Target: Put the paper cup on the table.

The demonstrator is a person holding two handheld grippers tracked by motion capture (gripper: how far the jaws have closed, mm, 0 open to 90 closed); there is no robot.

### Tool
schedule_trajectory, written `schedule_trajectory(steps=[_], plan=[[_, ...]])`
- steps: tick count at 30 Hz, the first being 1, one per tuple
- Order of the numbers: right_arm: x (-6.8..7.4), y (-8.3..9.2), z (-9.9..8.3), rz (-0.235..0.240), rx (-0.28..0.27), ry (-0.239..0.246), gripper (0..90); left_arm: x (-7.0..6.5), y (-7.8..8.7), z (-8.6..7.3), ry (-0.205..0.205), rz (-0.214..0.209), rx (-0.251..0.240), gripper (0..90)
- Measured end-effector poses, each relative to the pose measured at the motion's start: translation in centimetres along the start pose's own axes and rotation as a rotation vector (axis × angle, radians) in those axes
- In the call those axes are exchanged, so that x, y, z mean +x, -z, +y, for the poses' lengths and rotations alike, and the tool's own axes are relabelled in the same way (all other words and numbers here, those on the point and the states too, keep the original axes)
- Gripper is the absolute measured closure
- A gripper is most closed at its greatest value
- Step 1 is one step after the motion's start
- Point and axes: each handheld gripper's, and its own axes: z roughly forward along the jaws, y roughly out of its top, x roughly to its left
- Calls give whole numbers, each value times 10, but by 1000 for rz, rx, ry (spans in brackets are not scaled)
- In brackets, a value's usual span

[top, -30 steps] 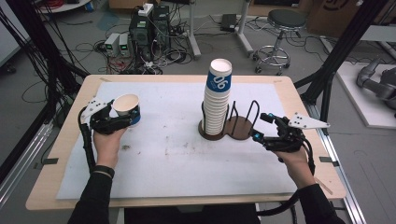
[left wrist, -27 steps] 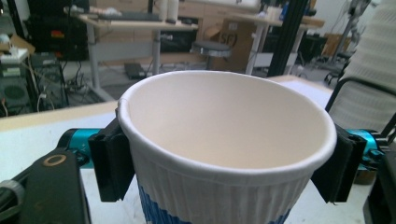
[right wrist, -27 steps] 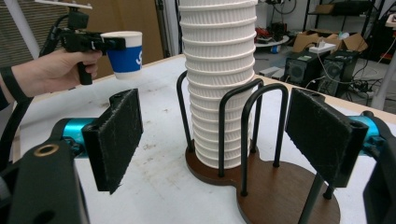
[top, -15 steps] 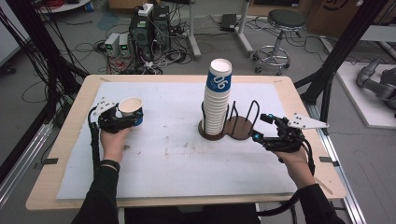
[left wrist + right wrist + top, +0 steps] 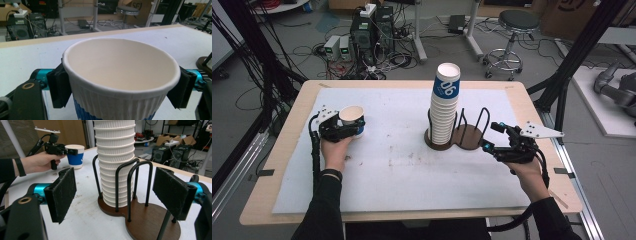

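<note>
A white paper cup (image 5: pixel 352 116) with a blue band stands upright at the table's left side, and my left gripper (image 5: pixel 353 127) is shut on it. In the left gripper view both black pads (image 5: pixel 58 87) press the ribbed wall of the cup (image 5: pixel 120 65) just under its rim. A tall stack of the same cups (image 5: pixel 445 107) rises from a dark wooden holder (image 5: pixel 468 138) with black wire hoops at mid-table. My right gripper (image 5: pixel 489 136) hovers open just right of the holder, its pads (image 5: pixel 62 192) either side of the hoops and the stack (image 5: pixel 115 157), touching nothing.
A white mat (image 5: pixel 402 170) covers the wooden table (image 5: pixel 537 120). The holder's right-hand bay (image 5: pixel 152 225) holds no cups. Black frame posts stand at both sides. Computers, cables and a stool (image 5: pixel 512 22) are on the floor beyond the far edge.
My left hand has sunk toward the table with the cup, which went from tilted to upright. The right hand and the stack have not moved.
</note>
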Motion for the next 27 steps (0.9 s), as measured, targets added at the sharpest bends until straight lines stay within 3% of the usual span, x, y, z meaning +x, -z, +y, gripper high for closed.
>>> schedule_trajectory(steps=[5,14,19,25,27], plan=[[0,0,0,1,-2,-2,195,0,2,1,13,6,16,198],[0,0,1,3,-2,-5,195,-10,6,5,-79,24,101,187],[2,-2,4,6,-2,-11,195,-10,7,4,-65,14,132,182],[1,-3,4,7,-2,-5,195,-11,6,4,-77,27,154,168],[1,-3,4,10,-1,-7,195,-11,6,4,-55,12,151,135]])
